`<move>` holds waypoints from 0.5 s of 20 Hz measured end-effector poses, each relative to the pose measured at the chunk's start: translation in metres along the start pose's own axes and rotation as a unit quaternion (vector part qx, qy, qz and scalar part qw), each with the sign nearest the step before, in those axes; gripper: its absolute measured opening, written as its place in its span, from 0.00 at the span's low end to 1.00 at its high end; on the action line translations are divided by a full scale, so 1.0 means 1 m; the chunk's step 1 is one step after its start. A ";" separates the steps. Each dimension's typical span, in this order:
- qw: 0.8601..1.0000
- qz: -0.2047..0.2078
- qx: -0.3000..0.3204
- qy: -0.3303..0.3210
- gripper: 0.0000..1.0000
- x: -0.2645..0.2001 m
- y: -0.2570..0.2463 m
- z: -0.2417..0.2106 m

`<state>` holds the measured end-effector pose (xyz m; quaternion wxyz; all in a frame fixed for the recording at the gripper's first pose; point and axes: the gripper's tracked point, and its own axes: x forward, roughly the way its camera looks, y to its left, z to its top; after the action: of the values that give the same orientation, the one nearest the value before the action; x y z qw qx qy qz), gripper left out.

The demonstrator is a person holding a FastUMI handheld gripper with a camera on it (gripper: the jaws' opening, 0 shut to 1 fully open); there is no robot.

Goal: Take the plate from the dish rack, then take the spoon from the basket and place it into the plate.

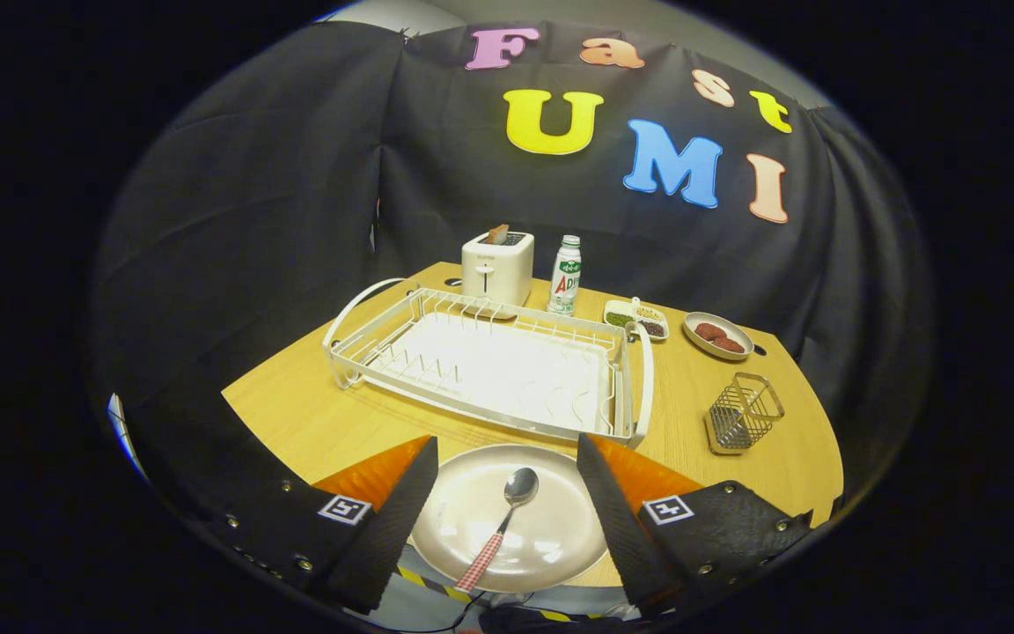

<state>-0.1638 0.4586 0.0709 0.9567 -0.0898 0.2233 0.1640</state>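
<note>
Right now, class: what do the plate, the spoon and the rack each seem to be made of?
Plate: probably glazed ceramic or melamine, pale and glossy with light glare. Spoon: polished metal bowl that mirrors light, checked handle likely plastic. Rack: seemingly white-coated wire, thin rods over a white tray. The gripper has its jaws open around the plate.

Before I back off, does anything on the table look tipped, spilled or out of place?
Nothing looks spilled or tipped. The spoon lies in the plate between the open jaws of the gripper, its handle sticking out past the plate's near rim, over the table edge. The rack and basket stand upright.
</note>
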 end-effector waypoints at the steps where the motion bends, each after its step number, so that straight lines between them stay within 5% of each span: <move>1: 1.000 -0.002 -0.002 -0.001 0.97 0.001 -0.003 0.003; 10: 0.997 -0.023 0.004 -0.067 0.97 -0.012 -0.031 0.069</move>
<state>-0.1359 0.4433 0.1404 0.9733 -0.0801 0.1569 0.1472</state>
